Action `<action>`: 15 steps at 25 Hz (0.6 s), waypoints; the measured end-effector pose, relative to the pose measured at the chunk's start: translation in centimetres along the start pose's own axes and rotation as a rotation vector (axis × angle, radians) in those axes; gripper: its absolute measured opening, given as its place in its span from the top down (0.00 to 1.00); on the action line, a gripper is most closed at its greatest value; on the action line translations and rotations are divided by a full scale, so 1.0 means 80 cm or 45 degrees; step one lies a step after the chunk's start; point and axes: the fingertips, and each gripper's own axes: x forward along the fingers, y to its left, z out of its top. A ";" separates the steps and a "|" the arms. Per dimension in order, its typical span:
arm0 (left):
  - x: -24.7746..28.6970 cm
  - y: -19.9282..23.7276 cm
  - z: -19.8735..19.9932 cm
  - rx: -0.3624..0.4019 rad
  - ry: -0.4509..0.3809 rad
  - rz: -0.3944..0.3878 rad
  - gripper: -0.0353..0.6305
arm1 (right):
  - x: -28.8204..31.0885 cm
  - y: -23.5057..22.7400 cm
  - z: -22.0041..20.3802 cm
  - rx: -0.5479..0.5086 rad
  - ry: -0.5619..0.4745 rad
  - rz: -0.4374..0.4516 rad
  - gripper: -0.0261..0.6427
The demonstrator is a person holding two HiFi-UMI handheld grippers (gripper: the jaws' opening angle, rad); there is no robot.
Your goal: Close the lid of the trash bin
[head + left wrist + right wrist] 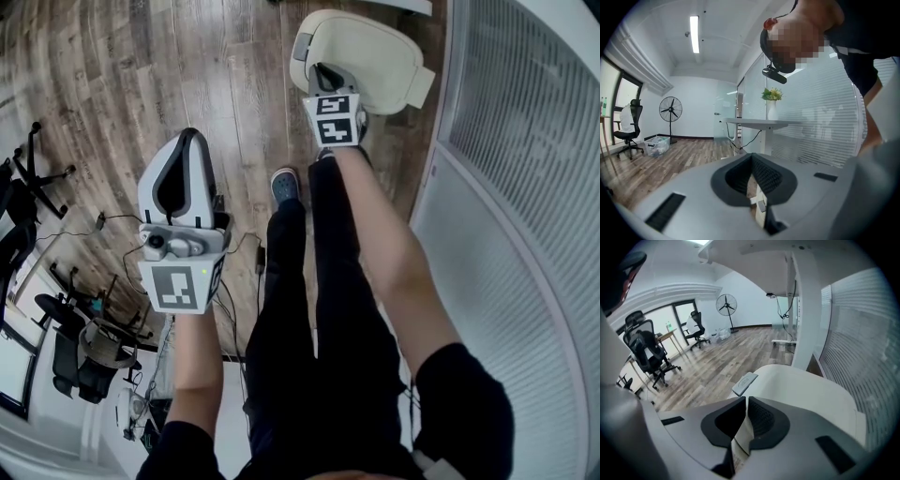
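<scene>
The trash bin (370, 52) is seen on the floor (141, 75), its lid (806, 390) down. The right gripper (328, 82) is held clenched and empty just above it. The left gripper (190, 141) is clenched too.

One trash bin (361, 56) at upper right; two grippers, left gripper (187, 139) and right gripper (323, 73); one standing fan (671, 110); two office chairs (647, 352); one flower vase (772, 110).

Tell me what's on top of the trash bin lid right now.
Only the right gripper, jaws together and empty, is over the trash bin lid, near its grey tab. Contact can't be confirmed. The lid hides the bin's inside.
</scene>
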 end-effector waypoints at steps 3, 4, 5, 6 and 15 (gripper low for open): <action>0.001 0.000 -0.004 -0.001 0.000 0.014 0.94 | 0.003 0.000 -0.003 -0.030 0.009 0.006 0.94; 0.000 -0.001 -0.006 -0.003 0.004 0.014 0.94 | 0.003 -0.001 -0.003 -0.022 0.001 0.012 0.94; 0.000 -0.002 -0.008 -0.005 0.007 0.013 0.94 | 0.003 -0.002 -0.004 -0.021 -0.007 0.017 0.94; 0.000 -0.002 -0.008 -0.008 0.009 0.014 0.94 | 0.003 -0.002 -0.003 -0.027 -0.011 0.021 0.94; -0.006 0.005 -0.012 -0.040 0.022 0.016 0.94 | 0.011 -0.009 -0.009 0.058 -0.002 0.045 0.94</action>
